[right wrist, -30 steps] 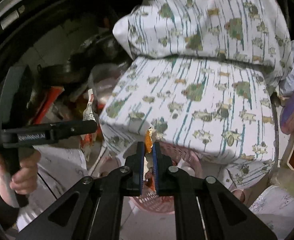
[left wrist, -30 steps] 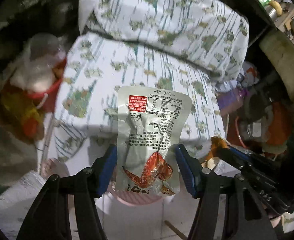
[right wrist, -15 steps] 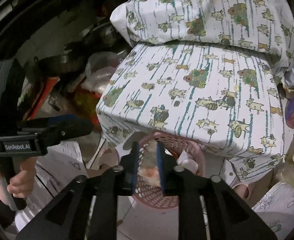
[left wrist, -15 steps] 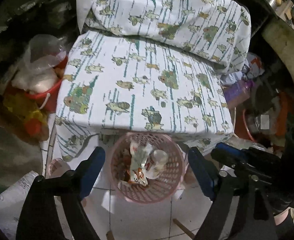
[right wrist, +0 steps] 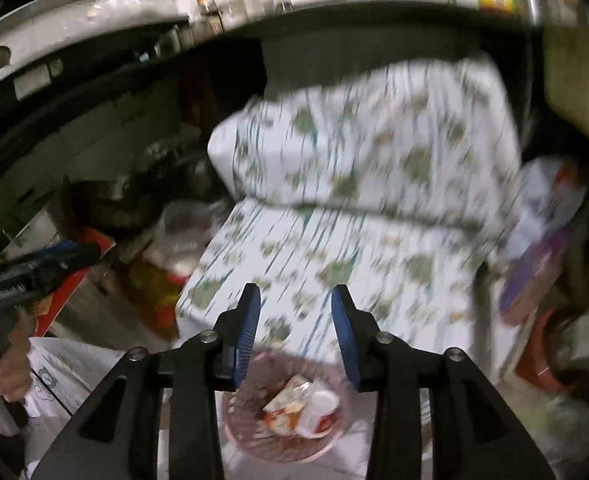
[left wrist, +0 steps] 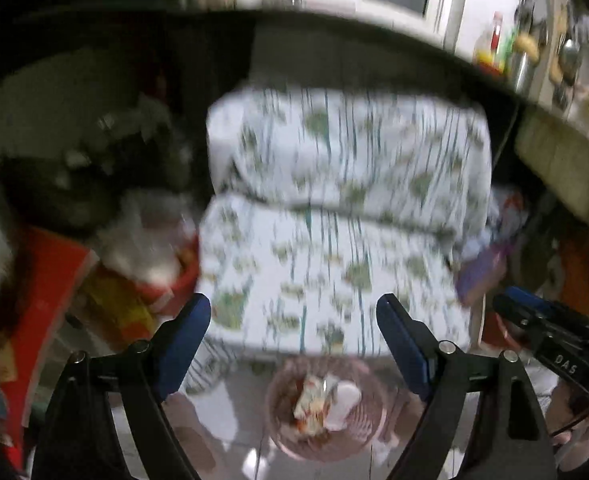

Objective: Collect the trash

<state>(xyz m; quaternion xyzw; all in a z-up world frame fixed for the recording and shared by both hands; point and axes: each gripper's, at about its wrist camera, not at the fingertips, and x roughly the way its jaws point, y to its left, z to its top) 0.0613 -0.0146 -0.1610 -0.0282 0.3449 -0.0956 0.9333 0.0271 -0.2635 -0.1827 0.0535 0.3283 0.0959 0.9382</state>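
1. A dim, cluttered kitchen: a cloth-covered block (left wrist: 326, 280) with a green print stands on a pale tiled floor (left wrist: 222, 420), under a dark bench edge (left wrist: 374, 28) carrying bottles.
2. A pink basket (right wrist: 250, 440) on the floor holds the snack wrapper (right wrist: 286, 404), crumpled, its long axis slanting up to the right; a white cup (right wrist: 320, 408) touches it.
3. The left gripper (left wrist: 294, 332) gapes wide, empty.
4. The right gripper (right wrist: 296, 332) has just been opening; its fingers hold nothing.

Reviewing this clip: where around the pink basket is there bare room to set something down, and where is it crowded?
The patterned cushion seat behind the pink basket looks bare across its top. A strip of tiled floor left of the basket is free too. Crowded: the red bucket and bags left of the seat, and the purple bottle with clutter on the right.
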